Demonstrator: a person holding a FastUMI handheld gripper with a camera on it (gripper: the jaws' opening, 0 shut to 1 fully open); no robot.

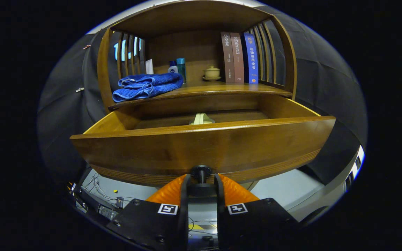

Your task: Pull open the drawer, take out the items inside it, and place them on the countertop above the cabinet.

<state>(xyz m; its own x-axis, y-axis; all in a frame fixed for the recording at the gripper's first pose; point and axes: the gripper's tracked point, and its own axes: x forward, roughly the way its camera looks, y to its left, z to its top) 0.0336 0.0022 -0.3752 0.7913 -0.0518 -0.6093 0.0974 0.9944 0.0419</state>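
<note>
The wooden drawer [201, 146] stands pulled out of the cabinet toward me. Its dark round knob [201, 171] sits between the fingertips of my gripper [201, 179], and both fingers press on the knob's stem. Inside the drawer, a pale yellowish item [201, 119] shows just over the front panel; its lower part is hidden by the panel. Above the drawer runs the wooden countertop [222, 89] of the cabinet.
On the countertop lie a folded blue towel [147, 86], two small bottles [177, 68], a small lidded cup on a saucer [211, 73] and three upright books [239, 57]. Slatted wooden sides and a roof enclose the shelf. Cables lie on the floor below [99, 188].
</note>
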